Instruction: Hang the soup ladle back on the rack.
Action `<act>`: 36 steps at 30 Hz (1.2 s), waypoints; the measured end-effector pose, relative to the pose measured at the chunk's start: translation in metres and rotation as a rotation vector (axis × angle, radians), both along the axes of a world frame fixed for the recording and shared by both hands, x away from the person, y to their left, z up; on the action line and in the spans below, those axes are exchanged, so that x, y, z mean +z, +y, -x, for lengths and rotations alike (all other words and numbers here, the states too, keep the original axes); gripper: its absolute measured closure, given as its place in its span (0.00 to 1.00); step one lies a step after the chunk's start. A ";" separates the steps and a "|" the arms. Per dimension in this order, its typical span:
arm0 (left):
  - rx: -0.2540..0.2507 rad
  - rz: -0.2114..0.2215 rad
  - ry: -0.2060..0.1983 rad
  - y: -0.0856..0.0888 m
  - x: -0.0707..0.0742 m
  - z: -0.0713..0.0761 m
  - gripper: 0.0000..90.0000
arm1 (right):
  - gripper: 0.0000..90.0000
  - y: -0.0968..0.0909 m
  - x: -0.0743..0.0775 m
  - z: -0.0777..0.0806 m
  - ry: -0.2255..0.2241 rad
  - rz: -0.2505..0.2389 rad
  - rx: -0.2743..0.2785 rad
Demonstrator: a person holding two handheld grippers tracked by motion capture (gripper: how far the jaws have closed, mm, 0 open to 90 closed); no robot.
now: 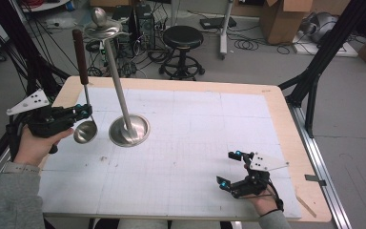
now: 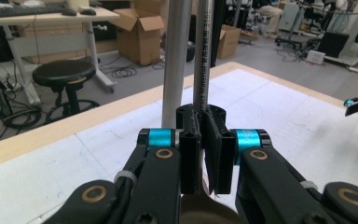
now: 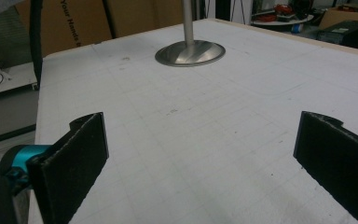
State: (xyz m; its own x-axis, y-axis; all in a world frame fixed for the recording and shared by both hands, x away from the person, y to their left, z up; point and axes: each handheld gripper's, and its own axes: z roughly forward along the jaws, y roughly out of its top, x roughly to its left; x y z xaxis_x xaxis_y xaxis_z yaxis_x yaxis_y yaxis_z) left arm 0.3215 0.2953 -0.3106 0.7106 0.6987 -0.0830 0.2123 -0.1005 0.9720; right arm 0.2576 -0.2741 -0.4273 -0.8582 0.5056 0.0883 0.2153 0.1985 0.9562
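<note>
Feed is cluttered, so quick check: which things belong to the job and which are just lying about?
In the job: ladle, clamped in the left gripper; metal stand; right gripper, open.
Lying about: stool, cardboard boxes, floor cables.

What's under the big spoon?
Under the ladle's bowl lies the white table mat, beside the metal stand's round base. Whether the bowl touches the mat cannot be told. The left gripper clamps its thin shaft, jaws hiding that stretch.

A lab — cardboard boxes (image 1: 283, 16), loose cables (image 1: 248, 44), a stool (image 1: 183, 38), desks (image 2: 37, 16).
</note>
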 end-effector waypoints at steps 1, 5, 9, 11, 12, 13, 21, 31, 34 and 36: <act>0.000 -0.004 0.002 -0.001 0.000 -0.001 0.94 | 0.02 0.000 0.000 0.000 0.002 -0.001 0.000; 0.007 -0.027 0.017 -0.007 0.002 -0.005 0.94 | 0.02 0.001 0.000 0.000 0.005 0.001 0.003; 0.015 -0.048 0.027 -0.013 0.004 -0.009 0.94 | 0.02 0.000 0.000 0.000 0.008 -0.003 0.003; 0.021 -0.054 0.027 -0.015 0.004 -0.011 0.94 | 0.02 0.000 0.000 0.000 0.004 -0.003 0.002; 0.024 -0.056 0.028 -0.016 0.004 -0.011 0.94 | 0.02 0.001 0.000 0.001 0.009 -0.005 0.003; 0.027 -0.055 0.029 -0.016 0.004 -0.012 0.94 | 0.02 0.001 0.000 0.000 0.008 -0.003 0.004; 0.050 -0.055 -0.020 -0.023 0.003 -0.011 0.71 | 0.02 0.001 0.000 0.000 0.001 -0.002 0.006; -0.005 -0.016 -0.089 -0.024 -0.014 0.008 0.34 | 0.02 -0.005 0.003 0.002 -0.007 -0.023 -0.003; -0.009 0.000 -0.094 -0.027 -0.023 0.013 0.20 | 0.02 -0.007 0.003 0.002 -0.004 -0.025 -0.009; -0.006 0.001 -0.092 -0.032 -0.029 0.016 0.15 | 0.02 -0.007 0.003 0.001 -0.011 -0.033 -0.009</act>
